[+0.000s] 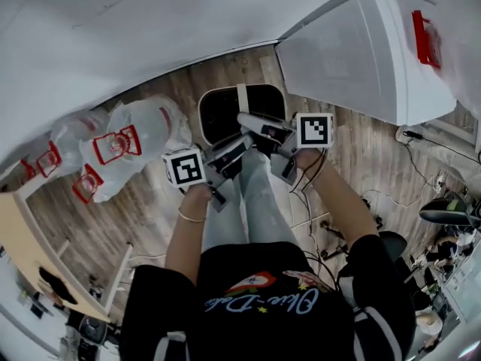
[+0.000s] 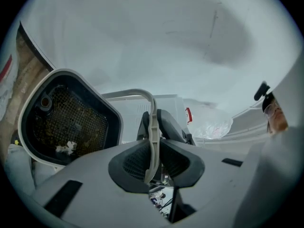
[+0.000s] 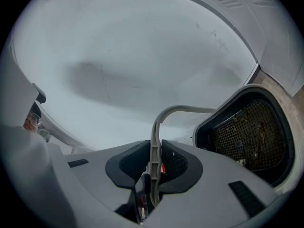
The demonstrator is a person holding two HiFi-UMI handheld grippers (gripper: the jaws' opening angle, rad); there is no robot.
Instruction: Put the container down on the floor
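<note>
- The container (image 1: 225, 115) (image 2: 71, 122) (image 3: 247, 132), a white-rimmed bin with a dark mesh-lined inside, hangs low over the wooden floor (image 1: 150, 216) near the foot of the white wall (image 1: 113, 36), just ahead of the person's knees (image 1: 255, 194); no view shows whether its base touches the floor
- Its open mouth is tipped up and back toward the person, so the mesh inside shows in all three views; in the head view its broader span runs left to right
- A thin white handle (image 1: 243, 96) (image 2: 152, 127) (image 3: 155, 146) arches from the rim back to the tongs
- The left gripper (image 1: 239, 150) (image 2: 152, 160) is clamped on that handle, pads pressed on both sides of the strap
- The right gripper (image 1: 255, 122) (image 3: 154, 165) pinches the same handle, close beside the left one
- White plastic bags (image 1: 128, 145) with red print lie on the floor to the left of the bin
- A white cabinet (image 1: 361, 51) stands to the right
</note>
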